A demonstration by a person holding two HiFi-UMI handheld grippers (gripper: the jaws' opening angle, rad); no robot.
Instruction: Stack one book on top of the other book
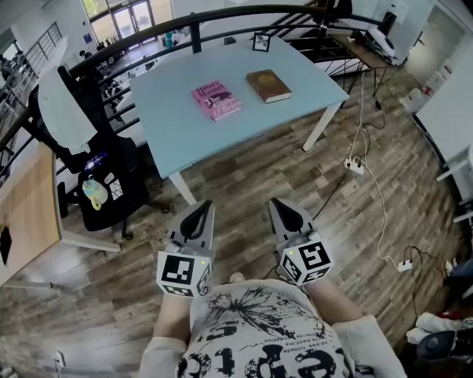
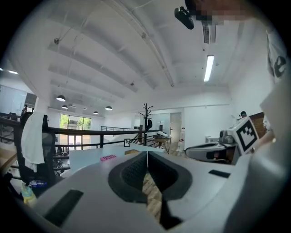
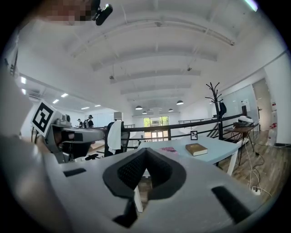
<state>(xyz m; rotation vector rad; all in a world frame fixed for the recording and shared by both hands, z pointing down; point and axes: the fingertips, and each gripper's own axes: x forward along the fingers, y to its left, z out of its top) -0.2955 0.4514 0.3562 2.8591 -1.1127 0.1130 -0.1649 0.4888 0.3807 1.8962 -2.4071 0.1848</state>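
A pink book (image 1: 216, 100) and a brown book (image 1: 268, 86) lie side by side, apart, on the light blue table (image 1: 185, 133). Both grippers are held close to my body, well short of the table over the wood floor. My left gripper (image 1: 199, 211) is shut with nothing between its jaws. My right gripper (image 1: 284, 207) is also shut and empty. The left gripper view shows the pink book (image 2: 108, 157) far off on the table. In the right gripper view the brown book (image 3: 196, 149) and the pink book (image 3: 168, 149) lie ahead on the table (image 3: 218, 152).
A black office chair (image 1: 100, 159) with a white cloth over its back stands left of the table. A small framed picture (image 1: 261, 42) stands at the table's far edge by a black railing (image 1: 222, 16). Cables and a power strip (image 1: 355, 165) lie on the floor at right.
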